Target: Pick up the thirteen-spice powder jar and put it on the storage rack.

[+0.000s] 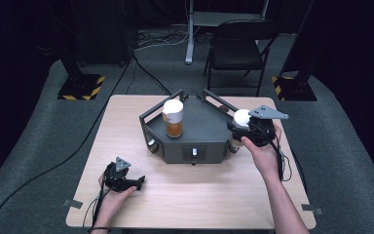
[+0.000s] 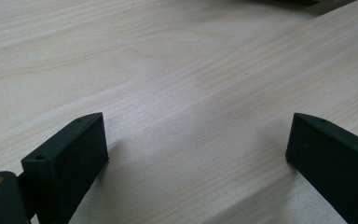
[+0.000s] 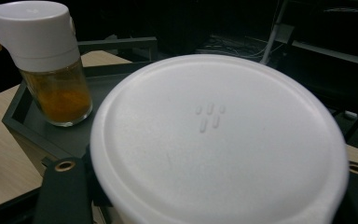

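Note:
A dark grey tray (image 1: 205, 130) with raised rails sits at the middle back of the wooden table. On its left part stands a glass bottle (image 1: 174, 119) of amber liquid with a white pouring cap, also seen as the bottle (image 3: 51, 70) in the right gripper view. My right gripper (image 1: 239, 127) hovers at the tray's right edge, shut on a second white-capped container (image 1: 242, 117). Its round white lid (image 3: 214, 140) sits between the jaws. My left gripper (image 1: 135, 183) rests low over the table's front left, open, with bare wood between its fingers (image 2: 70, 158).
Bare tabletop (image 1: 199, 195) lies in front of the tray. Behind the table stand a black folding chair (image 1: 236, 46), a desk leg (image 1: 190, 34) and two stands with yellow-black striped bases (image 1: 82, 87). Cables run across the grey floor.

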